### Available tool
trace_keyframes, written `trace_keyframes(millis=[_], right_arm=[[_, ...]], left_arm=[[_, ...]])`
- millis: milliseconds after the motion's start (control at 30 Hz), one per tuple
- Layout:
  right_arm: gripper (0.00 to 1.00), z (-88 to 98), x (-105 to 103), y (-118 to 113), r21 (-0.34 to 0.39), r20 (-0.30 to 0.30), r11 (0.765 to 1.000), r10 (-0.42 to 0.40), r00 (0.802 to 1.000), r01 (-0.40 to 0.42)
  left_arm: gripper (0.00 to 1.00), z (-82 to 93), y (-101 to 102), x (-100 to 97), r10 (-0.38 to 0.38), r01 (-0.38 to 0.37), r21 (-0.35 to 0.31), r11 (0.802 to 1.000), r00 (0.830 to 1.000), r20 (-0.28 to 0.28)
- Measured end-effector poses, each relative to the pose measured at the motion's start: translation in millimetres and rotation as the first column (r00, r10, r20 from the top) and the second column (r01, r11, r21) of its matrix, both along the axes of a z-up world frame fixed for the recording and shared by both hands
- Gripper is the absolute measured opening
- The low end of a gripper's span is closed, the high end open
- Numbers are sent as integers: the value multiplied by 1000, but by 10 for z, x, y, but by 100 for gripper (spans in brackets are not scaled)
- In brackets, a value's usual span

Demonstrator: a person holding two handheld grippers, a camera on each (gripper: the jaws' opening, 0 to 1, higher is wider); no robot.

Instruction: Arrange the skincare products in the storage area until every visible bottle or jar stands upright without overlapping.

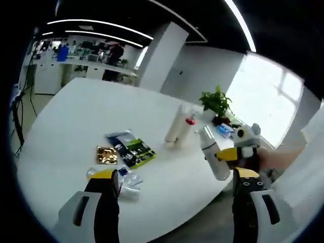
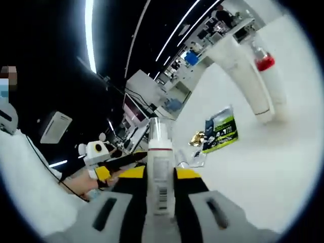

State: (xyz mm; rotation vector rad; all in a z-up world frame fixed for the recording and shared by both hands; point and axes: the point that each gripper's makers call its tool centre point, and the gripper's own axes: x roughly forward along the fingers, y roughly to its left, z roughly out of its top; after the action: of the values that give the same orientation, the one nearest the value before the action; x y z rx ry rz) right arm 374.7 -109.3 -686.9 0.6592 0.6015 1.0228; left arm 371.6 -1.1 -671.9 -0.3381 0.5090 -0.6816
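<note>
My right gripper [image 2: 160, 174] is shut on a white pump bottle [image 2: 160, 167] with a barcode and holds it in the air. In the left gripper view this bottle [image 1: 213, 153] hangs tilted over the table's near right edge, and the right gripper [image 1: 234, 155] clamps its lower part. Beyond it on the table a tall white bottle [image 1: 175, 126] and a red-capped bottle [image 1: 190, 125] stand upright and close together; the right gripper view shows them as a tall bottle [image 2: 245, 76] and a red-capped one [image 2: 269, 76]. My left gripper [image 1: 177, 174] is open and holds nothing. Small clear jars [image 1: 127, 190] lie near its left jaw.
A green-and-black sachet [image 1: 132, 150] and a gold packet [image 1: 106, 154] lie flat on the white table [image 1: 76, 121]. A potted plant [image 1: 217, 101] and small items stand at the far right edge. The left gripper [image 2: 103, 171], held by a hand, shows left of the held bottle.
</note>
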Motion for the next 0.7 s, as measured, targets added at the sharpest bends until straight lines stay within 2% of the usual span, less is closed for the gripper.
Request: trace_keyframes(millis=[133, 300, 400, 533, 700], right_arm=[[19, 23, -35, 18, 24, -7, 1000, -8, 1000, 8], [19, 135, -67, 41, 82, -11, 996, -17, 1000, 18], [19, 252, -104, 54, 111, 9, 994, -7, 1000, 6], [19, 404, -146, 62, 152, 43, 988, 3, 999, -9], [19, 561, -207, 87, 192, 83, 981, 22, 996, -37]], left_arm=[[91, 69, -56, 2, -14, 14, -18, 1000, 1000, 0], [89, 115, -216, -44, -59, 58, -45, 997, 998, -13], [84, 164, -400, -111, -121, 118, -95, 989, 992, -28], [75, 257, -611, -180, -198, 194, -132, 972, 980, -20], [72, 388, -761, -191, -251, 247, -162, 955, 968, -6]])
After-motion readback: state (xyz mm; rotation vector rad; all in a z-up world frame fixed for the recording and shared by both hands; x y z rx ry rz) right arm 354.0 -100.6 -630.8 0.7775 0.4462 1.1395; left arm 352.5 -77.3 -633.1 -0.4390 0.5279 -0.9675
